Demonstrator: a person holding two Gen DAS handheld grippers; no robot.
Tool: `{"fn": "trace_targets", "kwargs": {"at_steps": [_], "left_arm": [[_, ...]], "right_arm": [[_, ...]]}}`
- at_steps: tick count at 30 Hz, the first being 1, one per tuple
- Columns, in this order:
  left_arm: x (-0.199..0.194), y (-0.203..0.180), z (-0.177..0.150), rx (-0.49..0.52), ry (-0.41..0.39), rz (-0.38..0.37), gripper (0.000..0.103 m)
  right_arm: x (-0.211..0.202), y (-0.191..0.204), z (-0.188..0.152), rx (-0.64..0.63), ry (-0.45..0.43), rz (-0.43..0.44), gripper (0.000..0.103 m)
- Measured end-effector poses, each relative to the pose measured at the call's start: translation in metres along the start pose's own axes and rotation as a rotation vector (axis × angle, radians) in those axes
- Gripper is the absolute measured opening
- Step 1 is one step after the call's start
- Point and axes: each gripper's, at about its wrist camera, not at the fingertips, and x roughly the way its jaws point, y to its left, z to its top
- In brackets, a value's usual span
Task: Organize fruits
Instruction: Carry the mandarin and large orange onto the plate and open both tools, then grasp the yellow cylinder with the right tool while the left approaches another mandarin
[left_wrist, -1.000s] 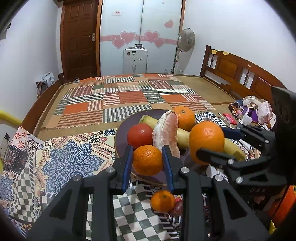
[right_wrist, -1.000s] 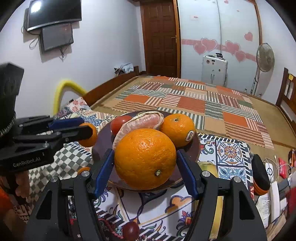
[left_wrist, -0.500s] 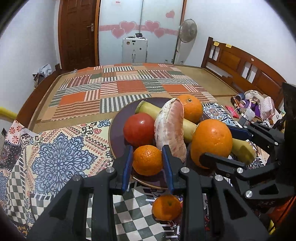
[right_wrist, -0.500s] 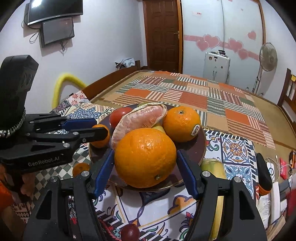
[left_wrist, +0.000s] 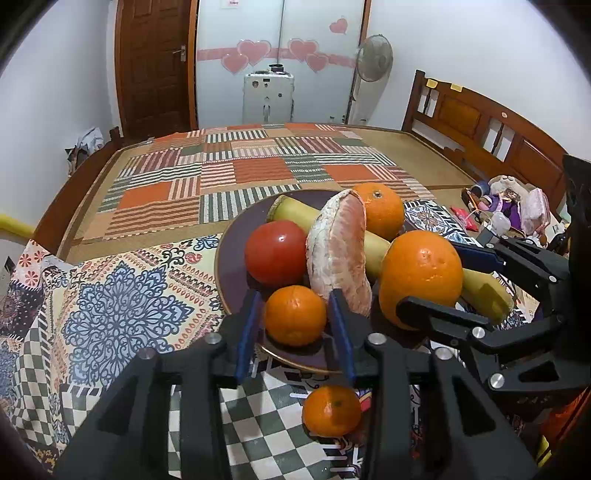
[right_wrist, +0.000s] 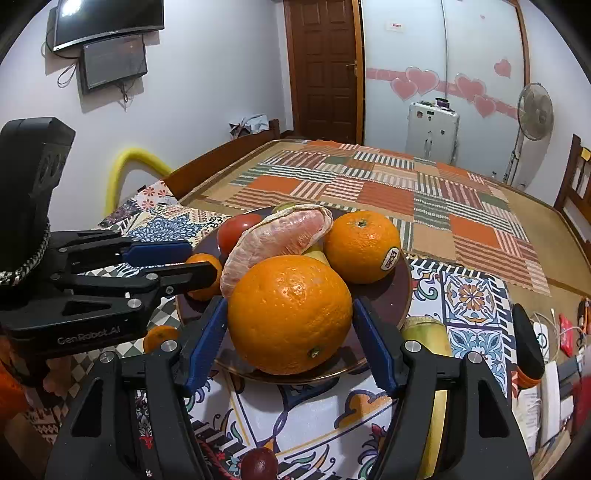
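Note:
A dark purple plate (left_wrist: 231, 258) holds a red tomato (left_wrist: 275, 251), a peeled pomelo segment (left_wrist: 338, 251), a pale green stalk (left_wrist: 295, 216) and an orange (left_wrist: 380, 208). My left gripper (left_wrist: 295, 317) is shut on a small mandarin (left_wrist: 295, 314) low over the plate's near rim. My right gripper (right_wrist: 290, 314) is shut on a large orange (right_wrist: 290, 310) over the plate's edge (right_wrist: 400, 291); it also shows in the left wrist view (left_wrist: 421, 273). Another mandarin (left_wrist: 330, 410) lies on the cloth below the left gripper.
The plate stands on patterned cloths (left_wrist: 122, 295) at the edge of a bed with a patchwork mat (left_wrist: 236, 173). A small dark red fruit (right_wrist: 258, 463) lies on the cloth. Clutter (right_wrist: 546, 369) sits at the right. A wooden headboard (left_wrist: 480, 125) stands beyond.
Both grippers have moved forward and down towards the plate with their fruits still held. The plate and its fruits look nearer and larger.

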Motion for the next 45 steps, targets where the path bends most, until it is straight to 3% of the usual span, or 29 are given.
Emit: {"fn": "trace_targets", "kwargs": {"at_steps": [6,15,22,29,39,45], "left_arm": [[-0.019,0.008,-0.002,-0.026,-0.026,0.004,0.049],[-0.059,0.004,-0.01,-0.002,-0.088,0.029,0.052],[-0.072,0.005,-0.027,-0.002,-0.079,0.026,0.052],[-0.064,0.001,-0.047,0.002,-0.028,0.035,0.052],[-0.045,-0.002,-0.061,0.008,0.02,0.024,0.052],[-0.038,-0.005,-0.061,0.004,0.034,0.009,0.052]], "right_arm": [[-0.027,-0.001,0.007,-0.008,-0.076,-0.034,0.072],[-0.069,-0.013,0.004,-0.011,-0.142,-0.091,0.072],[-0.074,-0.031,-0.023,0.007,-0.088,-0.151,0.072],[-0.056,-0.048,-0.05,0.048,0.01,-0.155,0.072],[-0.031,-0.063,-0.052,0.062,0.1,-0.152,0.037],[-0.04,-0.059,-0.059,0.066,0.09,-0.139,0.036]]}}
